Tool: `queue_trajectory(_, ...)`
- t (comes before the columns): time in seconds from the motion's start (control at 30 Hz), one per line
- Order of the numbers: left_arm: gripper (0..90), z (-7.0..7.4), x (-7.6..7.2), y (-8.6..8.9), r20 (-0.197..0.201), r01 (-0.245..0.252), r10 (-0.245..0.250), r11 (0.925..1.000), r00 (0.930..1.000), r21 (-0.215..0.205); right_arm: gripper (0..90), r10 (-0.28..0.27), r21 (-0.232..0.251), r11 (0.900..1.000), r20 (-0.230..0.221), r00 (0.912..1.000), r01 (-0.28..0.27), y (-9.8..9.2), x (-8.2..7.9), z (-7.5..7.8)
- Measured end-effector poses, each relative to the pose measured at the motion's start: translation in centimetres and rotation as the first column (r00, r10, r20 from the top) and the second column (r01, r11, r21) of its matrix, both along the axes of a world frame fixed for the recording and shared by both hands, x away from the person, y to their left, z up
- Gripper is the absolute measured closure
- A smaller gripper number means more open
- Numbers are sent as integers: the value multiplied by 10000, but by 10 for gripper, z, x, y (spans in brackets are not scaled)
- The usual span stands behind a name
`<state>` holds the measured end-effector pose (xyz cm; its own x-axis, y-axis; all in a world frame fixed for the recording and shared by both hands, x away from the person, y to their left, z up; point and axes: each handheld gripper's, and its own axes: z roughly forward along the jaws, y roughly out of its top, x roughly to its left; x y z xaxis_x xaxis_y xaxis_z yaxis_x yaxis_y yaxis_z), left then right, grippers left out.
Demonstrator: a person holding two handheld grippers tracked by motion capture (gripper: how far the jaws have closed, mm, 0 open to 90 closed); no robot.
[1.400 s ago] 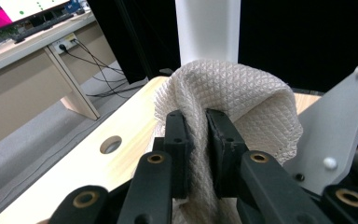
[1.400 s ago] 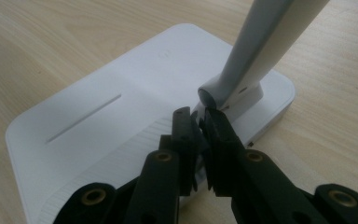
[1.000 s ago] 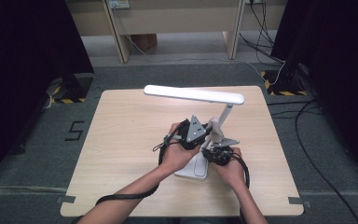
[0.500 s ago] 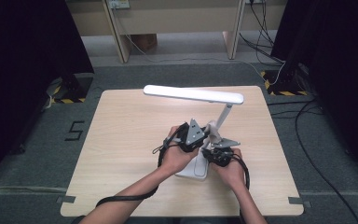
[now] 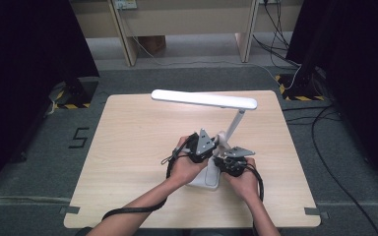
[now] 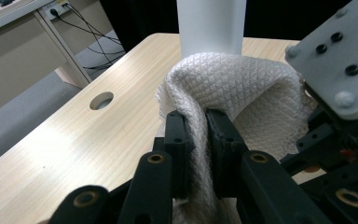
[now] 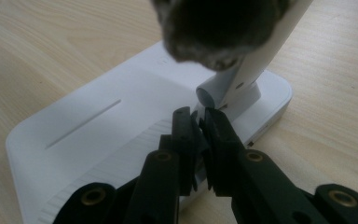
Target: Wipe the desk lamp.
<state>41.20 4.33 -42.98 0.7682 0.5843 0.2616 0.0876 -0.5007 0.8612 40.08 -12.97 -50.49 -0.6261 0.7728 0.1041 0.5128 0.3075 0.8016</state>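
A white desk lamp stands on the table, with a long head (image 5: 204, 99), a slanted arm (image 5: 235, 125) and a flat base (image 5: 207, 179). My left gripper (image 5: 215, 146) is at the foot of the arm. In the left gripper view it (image 6: 200, 126) is shut on a white textured cloth (image 6: 233, 88) that bunches against the arm (image 6: 209, 25). My right gripper (image 5: 224, 160) sits just right of it. Its jaws (image 7: 198, 121) are shut, with the tips over the base (image 7: 98, 135) beside the hinge (image 7: 214, 93). A blurred dark shape hides the arm's upper part there.
The wooden table (image 5: 138, 147) has a round cable hole (image 6: 101, 100) in it. The right gripper's grey plate (image 6: 340, 56) crowds close beside my left jaws. Desks, cables and grey floor lie beyond the table's far edge.
My left gripper has slid a little down the lamp's arm toward the base, taking the cloth with it. The right gripper has stayed put.
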Motion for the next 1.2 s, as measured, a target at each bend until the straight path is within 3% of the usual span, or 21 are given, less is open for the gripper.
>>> queue_trajectory(0.67,791,-19,5,3,-329,-159,165,9997,9993,173,831,9,-29,10000,24,10000,-9,0,0,0)
queue_trajectory(1.2,791,-23,6,3,-443,-140,154,9994,9989,311,832,11,-35,10000,21,10000,-11,0,0,0)
